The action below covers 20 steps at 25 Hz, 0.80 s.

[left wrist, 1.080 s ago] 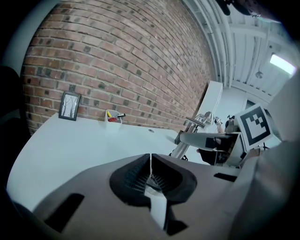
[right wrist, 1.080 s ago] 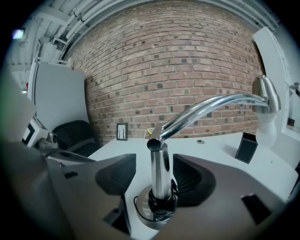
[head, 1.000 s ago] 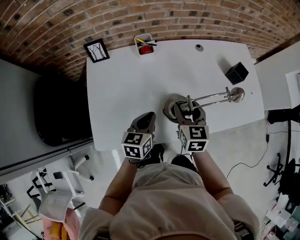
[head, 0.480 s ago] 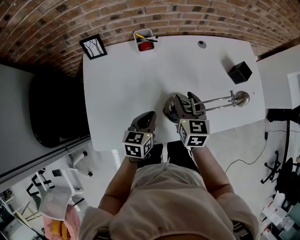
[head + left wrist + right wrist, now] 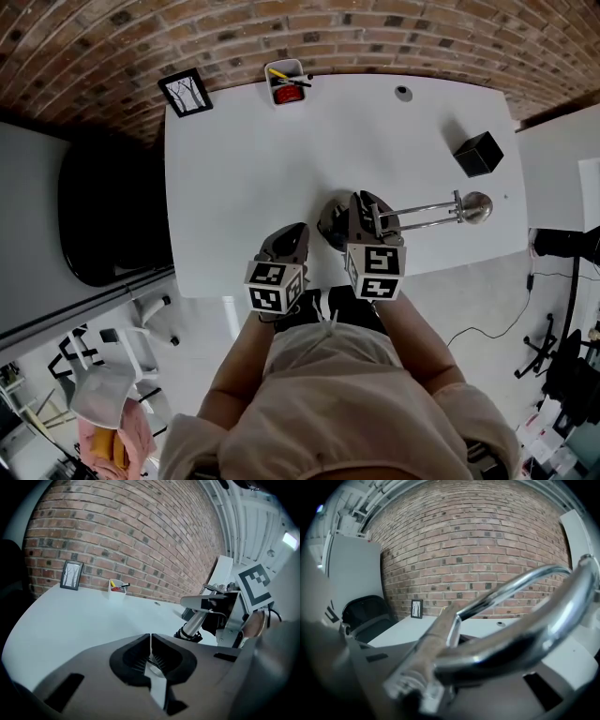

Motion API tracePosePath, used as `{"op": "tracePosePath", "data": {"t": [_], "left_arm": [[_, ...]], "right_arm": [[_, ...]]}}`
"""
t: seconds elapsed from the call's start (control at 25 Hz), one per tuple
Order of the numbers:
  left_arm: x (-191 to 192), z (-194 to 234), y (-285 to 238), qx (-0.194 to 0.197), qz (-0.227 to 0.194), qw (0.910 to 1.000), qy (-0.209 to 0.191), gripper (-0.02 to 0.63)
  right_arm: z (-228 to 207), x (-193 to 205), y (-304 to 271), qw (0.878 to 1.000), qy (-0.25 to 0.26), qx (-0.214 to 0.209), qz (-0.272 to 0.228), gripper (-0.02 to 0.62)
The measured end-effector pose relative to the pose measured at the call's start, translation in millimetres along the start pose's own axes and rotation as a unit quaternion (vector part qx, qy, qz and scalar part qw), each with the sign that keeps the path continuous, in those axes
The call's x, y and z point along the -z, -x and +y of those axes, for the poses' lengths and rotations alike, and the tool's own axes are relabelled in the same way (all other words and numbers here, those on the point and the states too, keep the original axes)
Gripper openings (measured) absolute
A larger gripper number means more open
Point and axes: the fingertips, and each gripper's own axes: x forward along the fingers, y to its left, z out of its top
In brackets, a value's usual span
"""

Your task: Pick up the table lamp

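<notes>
The chrome table lamp point(image 5: 424, 208) stands on the white table point(image 5: 244, 169), its round base point(image 5: 328, 225) near the front edge and its arm reaching right to the head point(image 5: 475, 207). My right gripper point(image 5: 368, 218) has just been closing and is shut on the lamp's stem just above the base. In the right gripper view the shiny lamp tubes point(image 5: 511, 634) fill the space between the jaws. My left gripper point(image 5: 289, 242) hovers at the table's front edge, left of the lamp, shut and empty point(image 5: 150, 651). From there the lamp stem point(image 5: 194, 625) shows ahead to the right.
A framed picture point(image 5: 184, 92) and a white cup of pens point(image 5: 290, 84) stand at the table's far edge by the brick wall. A black cube point(image 5: 477, 154) sits at the right. A black chair point(image 5: 103, 216) is left of the table.
The right gripper's jaws have closed around the lamp's stem, which stood between open jaws before. The left gripper stays at the front edge, shut.
</notes>
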Motion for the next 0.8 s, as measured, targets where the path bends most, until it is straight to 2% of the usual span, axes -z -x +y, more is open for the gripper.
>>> {"op": "tracePosePath", "data": {"t": [0.44, 0.48, 0.56, 0.8], "left_arm": [[24, -20, -36, -0.001, 0.025, 0.9997, -0.004, 0.028], [27, -21, -39, -0.002, 0.026, 0.9996, 0.008, 0.033], [33, -22, -45, 0.002, 0.029, 0.9986, 0.043, 0.202], [53, -30, -65, 0.032, 0.054, 0.9860, 0.154, 0.255]], "right_arm": [[-45, -10, 10, 0.994, -0.092, -0.063, -0.009, 0.054], [-48, -10, 11, 0.993, -0.101, -0.067, -0.010, 0.054], [-54, -9, 12, 0.990, -0.117, -0.074, -0.011, 0.054], [-58, -10, 13, 0.987, -0.121, -0.101, -0.008, 0.054]]}}
